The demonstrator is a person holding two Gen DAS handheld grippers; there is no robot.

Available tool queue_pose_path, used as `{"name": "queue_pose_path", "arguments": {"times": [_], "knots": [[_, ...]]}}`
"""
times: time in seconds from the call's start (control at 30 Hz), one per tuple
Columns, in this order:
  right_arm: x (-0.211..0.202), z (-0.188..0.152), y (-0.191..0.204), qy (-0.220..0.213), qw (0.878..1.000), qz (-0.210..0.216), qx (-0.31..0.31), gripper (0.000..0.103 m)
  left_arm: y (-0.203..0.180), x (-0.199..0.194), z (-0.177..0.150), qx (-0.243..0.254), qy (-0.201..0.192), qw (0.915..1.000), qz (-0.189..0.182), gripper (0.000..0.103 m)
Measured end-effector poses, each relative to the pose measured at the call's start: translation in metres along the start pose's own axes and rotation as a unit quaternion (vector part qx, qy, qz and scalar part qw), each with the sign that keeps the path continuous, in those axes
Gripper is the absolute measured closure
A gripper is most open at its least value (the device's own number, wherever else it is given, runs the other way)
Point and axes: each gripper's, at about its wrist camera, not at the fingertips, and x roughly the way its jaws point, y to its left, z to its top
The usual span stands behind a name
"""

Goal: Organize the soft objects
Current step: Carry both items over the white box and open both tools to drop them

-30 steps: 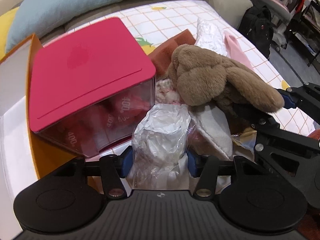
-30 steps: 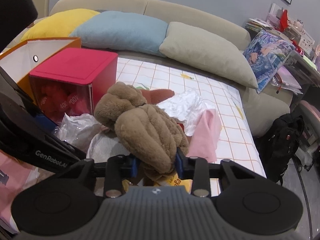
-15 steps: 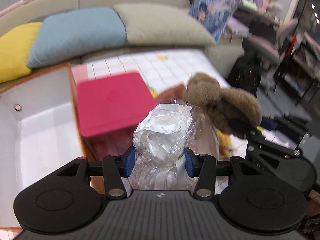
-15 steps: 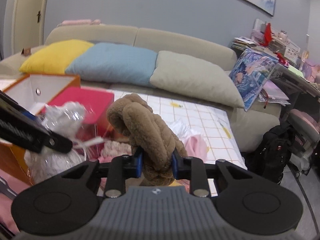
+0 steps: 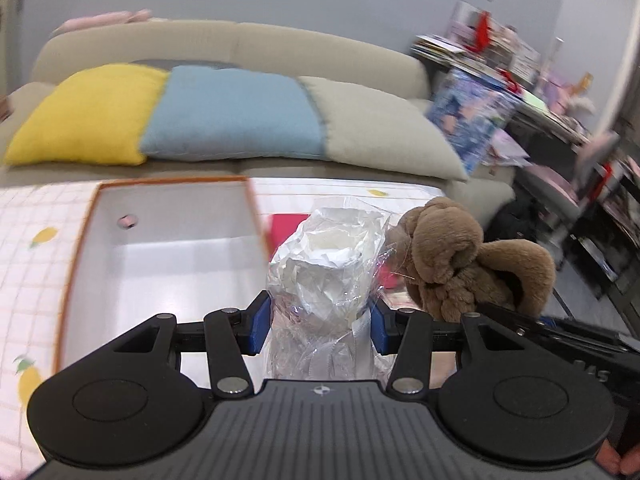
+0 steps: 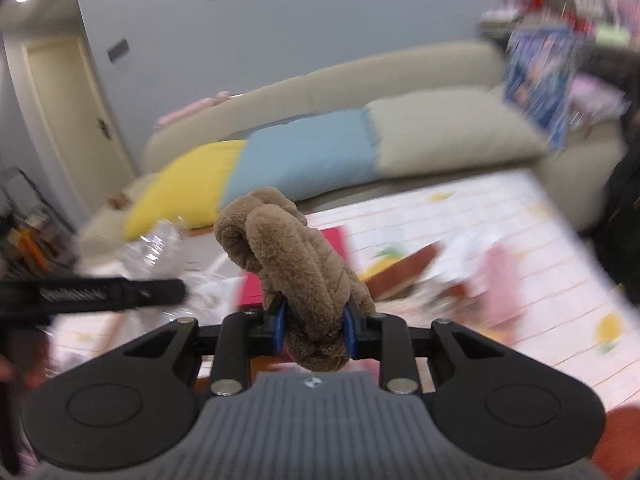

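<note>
My left gripper is shut on a crinkled clear plastic bag with white stuffing and holds it in the air by the right edge of the orange box with a white inside. My right gripper is shut on a brown plush toy, lifted off the checked cloth. The plush also shows in the left wrist view, just right of the bag. The bag and the left gripper show blurred at the left of the right wrist view.
A red-lidded box stands behind the plush. A pink cloth, a white bag and a brown item lie on the checked cloth. A sofa carries yellow, blue and beige cushions. A cluttered desk and a dark backpack stand at the right.
Both grippers have risen from the pile with their loads. The left one has swung left towards the orange box, and the right one has followed with the plush.
</note>
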Motion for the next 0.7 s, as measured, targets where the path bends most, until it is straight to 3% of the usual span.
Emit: {"name": "queue_pose_path", "arguments": {"times": [0.13, 0.33, 0.7], "knots": [[0.024, 0.002, 0.023, 0.036, 0.996, 0.066, 0.04, 0.076, 0.027, -0.003, 0.002, -0.026, -0.002, 0.9992, 0.03, 0.048], [0.059, 0.025, 0.061, 0.06, 0.992, 0.105, 0.044, 0.076, 0.062, 0.008, 0.018, -0.031, 0.003, 0.9973, 0.066, 0.048], [0.166, 0.055, 0.117, 0.114, 0.992, 0.052, -0.007, 0.076, 0.11, 0.063, 0.044, 0.024, 0.036, 0.994, 0.101, 0.048]]}}
